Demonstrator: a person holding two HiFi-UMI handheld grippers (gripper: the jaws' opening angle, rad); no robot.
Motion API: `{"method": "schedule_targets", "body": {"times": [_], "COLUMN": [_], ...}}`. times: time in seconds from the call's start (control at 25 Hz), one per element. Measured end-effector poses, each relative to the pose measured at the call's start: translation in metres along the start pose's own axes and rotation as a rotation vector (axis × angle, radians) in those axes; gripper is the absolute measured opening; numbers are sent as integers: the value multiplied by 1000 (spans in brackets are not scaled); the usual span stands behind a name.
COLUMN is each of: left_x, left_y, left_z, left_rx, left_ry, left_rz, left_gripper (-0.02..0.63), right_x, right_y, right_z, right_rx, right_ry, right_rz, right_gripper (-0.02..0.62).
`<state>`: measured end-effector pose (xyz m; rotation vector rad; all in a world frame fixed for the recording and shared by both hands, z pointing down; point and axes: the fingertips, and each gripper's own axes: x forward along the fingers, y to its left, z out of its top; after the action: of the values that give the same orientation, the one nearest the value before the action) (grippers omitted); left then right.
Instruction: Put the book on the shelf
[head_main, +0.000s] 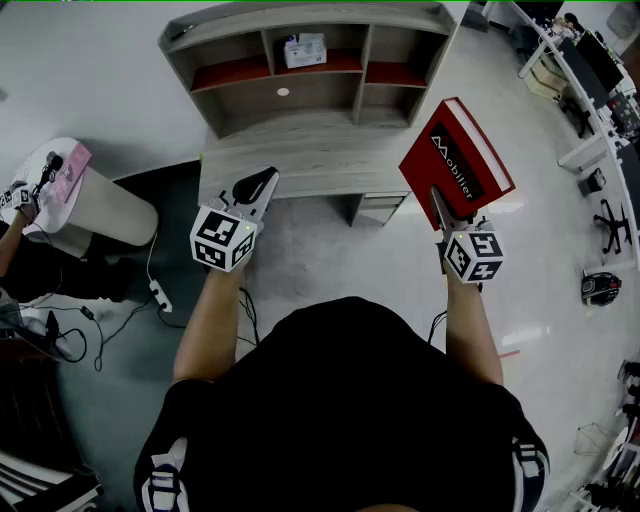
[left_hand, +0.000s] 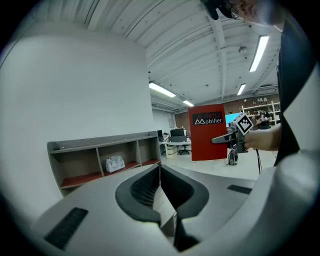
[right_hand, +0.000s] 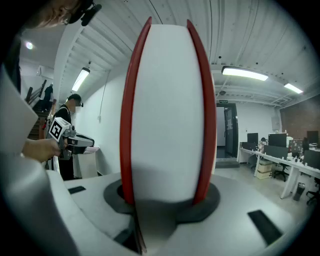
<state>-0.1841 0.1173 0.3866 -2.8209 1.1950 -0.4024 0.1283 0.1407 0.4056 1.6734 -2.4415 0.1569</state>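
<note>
A red hardcover book (head_main: 455, 158) with white lettering stands upright in my right gripper (head_main: 440, 205), which is shut on its lower edge. In the right gripper view the book's white page block (right_hand: 167, 110) fills the middle between the red covers. The grey wooden shelf (head_main: 300, 110) with open compartments stands ahead by the wall, apart from the book. My left gripper (head_main: 262, 183) hovers in front of the shelf's lower surface, jaws together and nothing in them. In the left gripper view the shelf (left_hand: 100, 150) sits at left and the book (left_hand: 207, 137) at right.
A white box (head_main: 304, 50) sits in the shelf's upper middle compartment. A small drawer unit (head_main: 380, 207) stands under the shelf's right side. A white round bin (head_main: 100, 215) and floor cables (head_main: 160, 295) lie at left. Office desks and chairs (head_main: 600, 90) line the right.
</note>
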Motion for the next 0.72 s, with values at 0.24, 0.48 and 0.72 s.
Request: {"method": "schedule_targets", "body": {"times": [0.24, 0.48, 0.72], "left_x": [-9, -15, -26], "left_y": [6, 6, 23], "left_z": [1, -3, -12], "left_rx": [-16, -16, -24], "left_ry": [-9, 1, -3], "left_rz": [-12, -34, -47], "left_gripper": [21, 21, 21], "right_x": [0, -1, 8], "right_y": [8, 13, 29], "right_z": [1, 5, 12], "right_rx": [13, 23, 27], "right_ry": [3, -5, -34], "right_rz": [-10, -24, -37], "right_gripper": [175, 175, 175]}}
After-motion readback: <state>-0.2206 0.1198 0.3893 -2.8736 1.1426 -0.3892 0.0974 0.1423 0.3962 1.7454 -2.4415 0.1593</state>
